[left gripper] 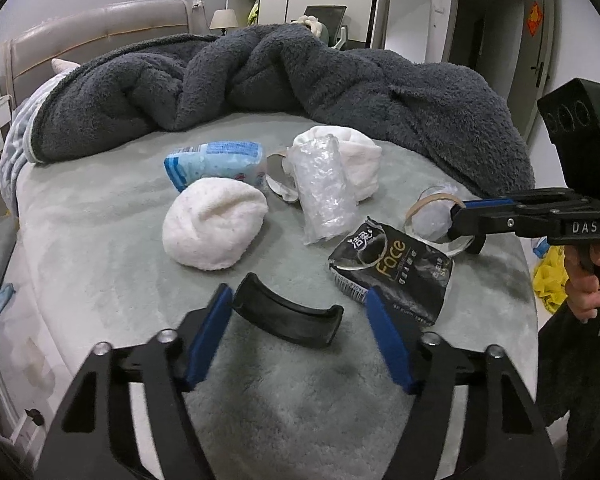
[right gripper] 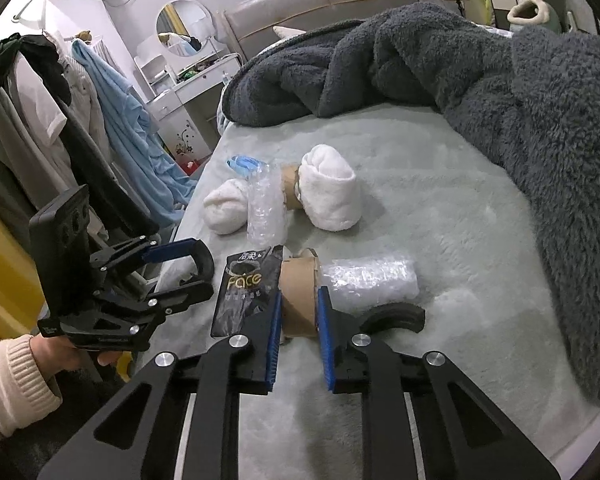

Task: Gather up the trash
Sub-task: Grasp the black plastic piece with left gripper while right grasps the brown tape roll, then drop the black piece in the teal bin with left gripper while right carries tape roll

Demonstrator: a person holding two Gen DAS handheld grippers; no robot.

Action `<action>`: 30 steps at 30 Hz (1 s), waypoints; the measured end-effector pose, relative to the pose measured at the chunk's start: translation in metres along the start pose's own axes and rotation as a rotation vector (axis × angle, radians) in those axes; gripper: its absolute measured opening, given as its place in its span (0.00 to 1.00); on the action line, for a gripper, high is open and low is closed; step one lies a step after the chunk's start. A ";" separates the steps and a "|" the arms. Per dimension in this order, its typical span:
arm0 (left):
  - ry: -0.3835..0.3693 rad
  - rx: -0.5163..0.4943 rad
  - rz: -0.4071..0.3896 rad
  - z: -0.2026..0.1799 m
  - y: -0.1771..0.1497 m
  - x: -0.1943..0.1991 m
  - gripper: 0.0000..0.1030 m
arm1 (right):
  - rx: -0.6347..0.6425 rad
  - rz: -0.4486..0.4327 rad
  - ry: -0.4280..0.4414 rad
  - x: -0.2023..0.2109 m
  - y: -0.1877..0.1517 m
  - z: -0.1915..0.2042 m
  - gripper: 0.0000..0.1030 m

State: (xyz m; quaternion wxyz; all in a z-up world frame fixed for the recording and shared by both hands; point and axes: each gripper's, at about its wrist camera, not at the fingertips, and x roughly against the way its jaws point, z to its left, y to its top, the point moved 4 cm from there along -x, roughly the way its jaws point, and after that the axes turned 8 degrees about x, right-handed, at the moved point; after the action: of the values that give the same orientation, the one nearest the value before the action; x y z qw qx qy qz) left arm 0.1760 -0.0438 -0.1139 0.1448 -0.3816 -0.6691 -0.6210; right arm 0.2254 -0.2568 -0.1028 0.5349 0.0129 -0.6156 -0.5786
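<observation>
The right tongs (right gripper: pixel 298 312) pinch a brown cardboard tube (right gripper: pixel 298 296) between their blue pads. A crinkly clear plastic wrap (right gripper: pixel 370 280) sticks out of the tube's far side and lies on the bed (right gripper: pixel 440 208).

The left tongs (left gripper: pixel 296 308) are spread apart over the bed. They hold nothing. A black tissue packet (left gripper: pixel 392 276) lies just beside their right finger. It may touch the finger, but the view is too blurry to be sure.

More trash lies farther back on the bed. There is a clear plastic bag (left gripper: pixel 324 196), a blue and white packet (left gripper: pixel 212 162) and a second cardboard tube (left gripper: pixel 278 178). Two white rolled towels (left gripper: pixel 212 228) sit right next to them.

A dark fluffy blanket (left gripper: pixel 300 76) is bunched up behind it all.
</observation>
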 end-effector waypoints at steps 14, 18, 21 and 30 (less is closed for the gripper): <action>0.050 0.072 -0.021 0.009 0.004 0.012 0.47 | -0.010 -0.083 0.052 0.013 0.018 0.013 0.17; 0.063 0.131 -0.038 0.015 0.005 0.022 0.47 | 0.010 -0.085 0.054 0.008 0.021 0.022 0.17; 0.078 0.156 -0.053 0.018 0.005 0.031 0.46 | 0.023 -0.088 0.058 0.005 0.026 0.030 0.17; 0.179 0.215 -0.075 0.036 -0.005 0.052 0.46 | 0.054 -0.111 0.093 0.001 0.045 0.060 0.17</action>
State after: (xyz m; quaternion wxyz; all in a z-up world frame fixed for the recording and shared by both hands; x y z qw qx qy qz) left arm 0.1484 0.0074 -0.0897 0.2206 -0.2819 -0.7299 -0.5823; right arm 0.2117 -0.2004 -0.0552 0.5293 0.0884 -0.6039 -0.5894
